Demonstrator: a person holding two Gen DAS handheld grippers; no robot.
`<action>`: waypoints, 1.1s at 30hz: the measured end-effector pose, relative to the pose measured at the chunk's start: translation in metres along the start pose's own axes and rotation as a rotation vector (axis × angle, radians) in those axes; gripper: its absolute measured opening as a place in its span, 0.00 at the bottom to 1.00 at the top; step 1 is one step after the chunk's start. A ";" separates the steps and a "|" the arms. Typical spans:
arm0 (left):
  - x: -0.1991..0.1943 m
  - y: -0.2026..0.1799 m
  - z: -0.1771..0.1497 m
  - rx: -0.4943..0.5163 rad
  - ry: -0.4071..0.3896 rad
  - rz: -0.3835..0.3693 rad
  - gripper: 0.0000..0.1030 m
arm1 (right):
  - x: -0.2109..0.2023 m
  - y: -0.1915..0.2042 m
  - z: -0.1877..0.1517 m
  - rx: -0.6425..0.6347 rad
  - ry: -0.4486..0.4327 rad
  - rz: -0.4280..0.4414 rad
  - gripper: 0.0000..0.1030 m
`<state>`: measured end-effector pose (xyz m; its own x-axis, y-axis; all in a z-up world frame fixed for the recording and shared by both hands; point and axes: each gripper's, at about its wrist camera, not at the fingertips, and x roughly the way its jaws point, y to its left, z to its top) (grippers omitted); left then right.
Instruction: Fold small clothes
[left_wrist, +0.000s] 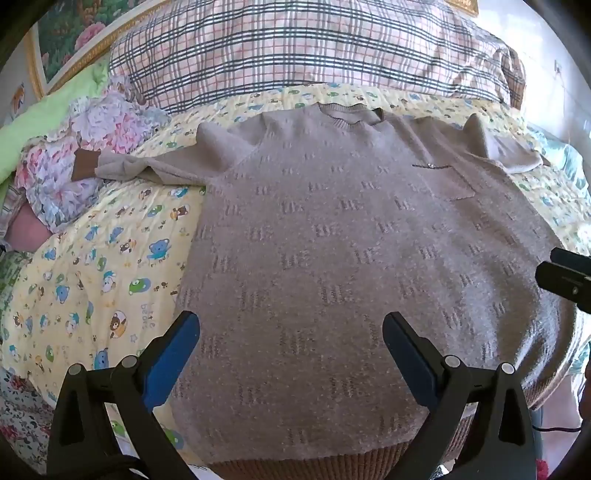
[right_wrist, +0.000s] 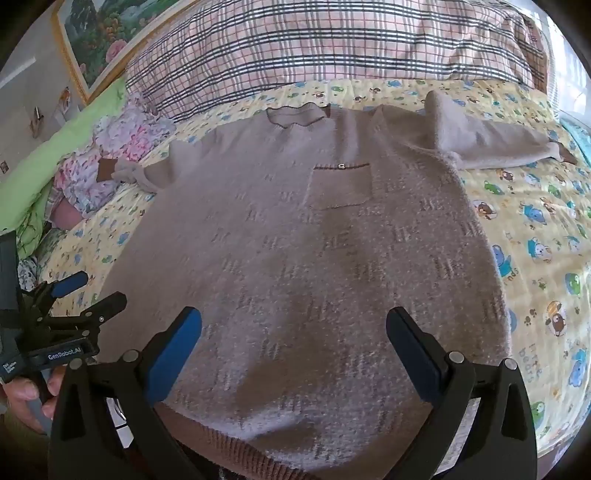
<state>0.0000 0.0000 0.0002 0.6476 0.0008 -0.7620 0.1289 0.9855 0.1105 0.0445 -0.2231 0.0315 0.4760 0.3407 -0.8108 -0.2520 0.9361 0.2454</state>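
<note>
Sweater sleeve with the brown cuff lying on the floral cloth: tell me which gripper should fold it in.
Left gripper: open, on that sleeve's side; the right gripper is farther away.

Two wrist cams, both angled down over the bed's near edge.
Left cam sits close above the sweater (left_wrist: 332, 240) hem, facing the plaid pillow (left_wrist: 314, 48); right cam sits just beside it, same heading. Both share sweater, sheet (right_wrist: 535, 221), pillow.

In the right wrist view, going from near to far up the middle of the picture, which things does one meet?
Right gripper, open above the hem → brown ribbed hem → sweater body → chest pocket → neckline → yellow cartoon sheet → plaid pillow.
</note>
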 end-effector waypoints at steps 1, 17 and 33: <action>-0.001 0.000 0.000 -0.001 -0.003 -0.003 0.97 | 0.001 0.000 -0.001 -0.002 0.000 0.005 0.97; -0.012 0.001 -0.003 -0.016 -0.047 -0.058 0.97 | 0.007 0.008 -0.018 -0.012 -0.015 0.033 0.97; -0.010 -0.004 -0.001 0.007 -0.056 -0.032 0.97 | 0.009 0.013 -0.023 -0.009 -0.021 0.045 0.97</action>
<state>-0.0078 -0.0038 0.0062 0.6841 -0.0400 -0.7283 0.1552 0.9836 0.0917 0.0257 -0.2095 0.0151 0.4814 0.3845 -0.7877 -0.2813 0.9189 0.2767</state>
